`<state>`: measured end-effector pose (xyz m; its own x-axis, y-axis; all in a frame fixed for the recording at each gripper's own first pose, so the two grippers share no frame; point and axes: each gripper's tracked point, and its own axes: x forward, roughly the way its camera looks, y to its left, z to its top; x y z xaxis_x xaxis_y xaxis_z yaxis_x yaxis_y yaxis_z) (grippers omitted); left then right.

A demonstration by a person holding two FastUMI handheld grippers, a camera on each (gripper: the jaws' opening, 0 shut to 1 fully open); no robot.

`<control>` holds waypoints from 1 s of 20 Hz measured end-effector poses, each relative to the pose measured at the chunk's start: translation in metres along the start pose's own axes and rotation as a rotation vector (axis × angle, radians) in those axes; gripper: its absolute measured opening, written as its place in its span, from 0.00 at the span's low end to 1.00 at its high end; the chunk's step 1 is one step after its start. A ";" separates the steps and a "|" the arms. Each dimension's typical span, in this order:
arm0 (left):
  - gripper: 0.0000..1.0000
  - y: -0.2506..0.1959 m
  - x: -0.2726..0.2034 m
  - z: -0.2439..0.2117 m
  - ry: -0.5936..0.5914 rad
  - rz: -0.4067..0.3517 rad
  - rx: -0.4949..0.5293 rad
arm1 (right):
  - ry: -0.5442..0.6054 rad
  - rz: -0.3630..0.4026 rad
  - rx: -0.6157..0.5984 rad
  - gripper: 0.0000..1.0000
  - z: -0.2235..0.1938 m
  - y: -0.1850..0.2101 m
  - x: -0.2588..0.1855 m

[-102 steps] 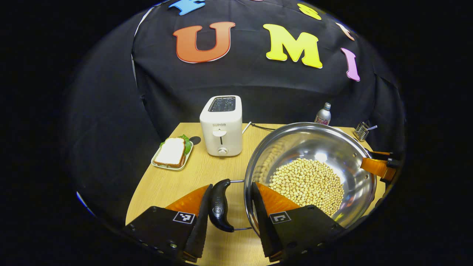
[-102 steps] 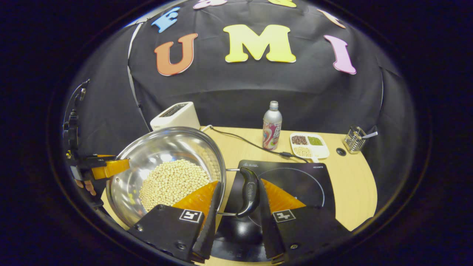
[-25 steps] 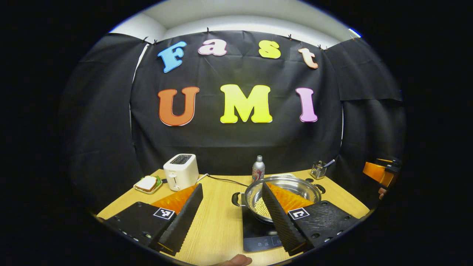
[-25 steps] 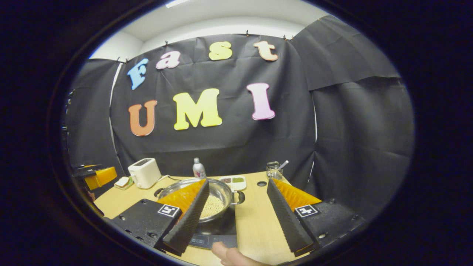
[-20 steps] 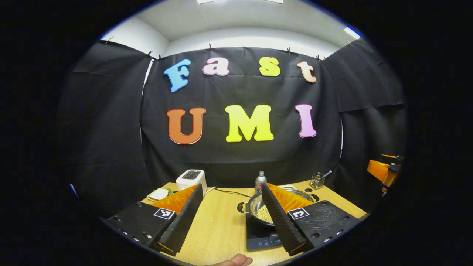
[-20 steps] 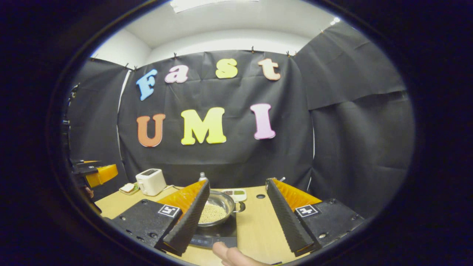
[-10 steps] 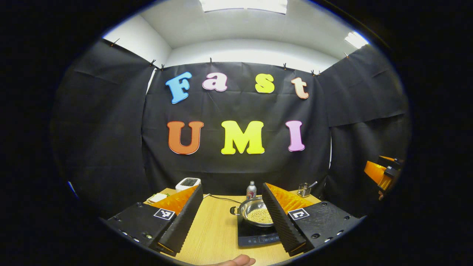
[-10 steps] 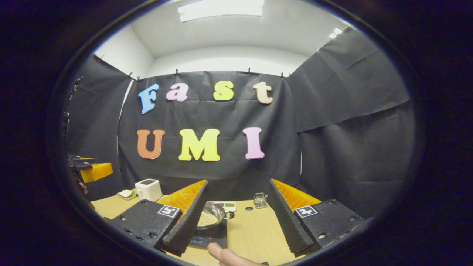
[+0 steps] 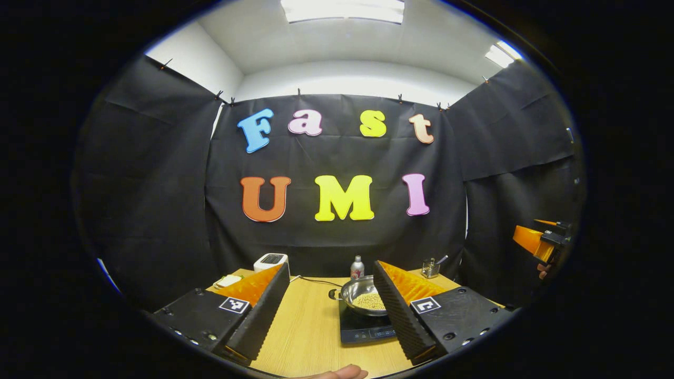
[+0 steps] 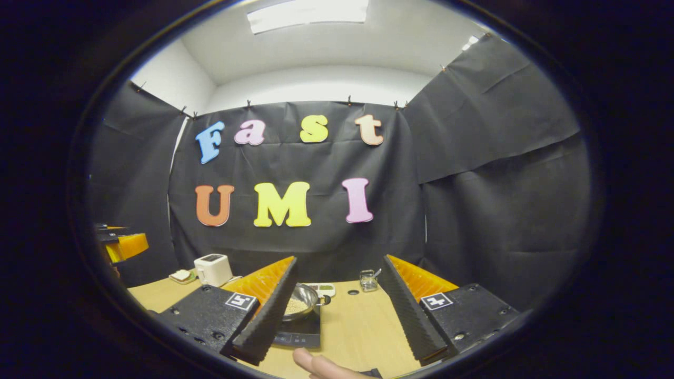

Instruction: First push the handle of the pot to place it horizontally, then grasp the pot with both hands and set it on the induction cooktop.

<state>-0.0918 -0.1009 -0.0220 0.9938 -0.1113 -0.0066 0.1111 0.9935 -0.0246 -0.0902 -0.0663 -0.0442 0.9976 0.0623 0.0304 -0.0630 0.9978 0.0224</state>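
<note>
Landmark is the cooktop [image 9: 363, 329], sitting on the wooden table [image 9: 310, 331].

Left of it, along the back edge: plate with a sandwich [image 9: 227, 281], then the toaster [image 9: 269, 261]. A cable [image 9: 315, 281] runs from the toaster side toward the cooktop. Behind it: a bottle [image 9: 357, 267]. Back right of it: a wire holder [image 9: 430, 268], and in the right gripper view a divided snack tray [image 10: 325, 289].

Pot [image 9: 363, 297] is on the cooktop, beans inside, one side handle pointing left.

A fingertip [image 9: 339, 373] pokes in at the near table edge.

Left gripper [image 9: 331, 310]: jaws wide apart, holding nothing, well back from the pot. Right gripper [image 10: 337, 310]: the same, wide and empty.
</note>
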 end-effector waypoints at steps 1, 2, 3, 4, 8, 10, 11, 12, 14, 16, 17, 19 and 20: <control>0.95 0.002 0.001 -0.003 0.005 0.002 -0.003 | 0.003 0.001 -0.001 0.97 0.000 0.001 0.000; 0.95 0.003 0.001 -0.006 0.010 0.003 -0.001 | -0.002 0.003 0.002 0.97 0.000 0.001 -0.002; 0.95 0.006 0.002 -0.010 0.017 0.005 0.004 | -0.006 0.008 0.004 0.99 0.003 0.002 -0.002; 0.95 0.008 0.003 -0.012 0.024 0.010 0.010 | -0.011 0.010 0.006 0.97 0.003 0.003 -0.003; 0.95 0.011 0.004 -0.017 0.034 0.022 0.040 | -0.025 0.020 0.008 0.97 0.005 0.007 -0.004; 0.95 0.010 0.004 -0.019 0.032 0.016 0.042 | -0.029 0.029 0.009 0.97 0.006 0.009 -0.005; 0.95 0.009 0.003 -0.020 0.032 0.015 0.044 | -0.028 0.030 0.008 0.96 0.005 0.009 -0.006; 0.95 0.009 0.003 -0.020 0.033 0.015 0.047 | -0.025 0.029 0.005 0.96 0.004 0.008 -0.006; 0.95 0.007 0.002 -0.020 0.030 0.012 0.048 | -0.027 0.035 0.009 0.97 0.005 0.008 -0.007; 0.95 0.006 0.001 -0.019 0.025 0.005 0.047 | -0.024 0.047 0.013 0.96 0.003 0.010 -0.008; 0.95 0.006 0.000 -0.019 0.023 0.005 0.048 | -0.024 0.050 0.014 0.96 0.003 0.010 -0.008; 0.95 0.005 0.000 -0.019 0.017 0.005 0.047 | -0.028 0.051 0.016 0.96 0.003 0.008 -0.009; 0.95 0.005 0.000 -0.020 0.016 0.004 0.044 | -0.030 0.050 0.016 0.97 0.003 0.008 -0.009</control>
<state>-0.0910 -0.0962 -0.0420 0.9940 -0.1073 -0.0227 0.1078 0.9940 0.0196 -0.0997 -0.0588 -0.0413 0.9918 0.1115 0.0617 -0.1139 0.9928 0.0361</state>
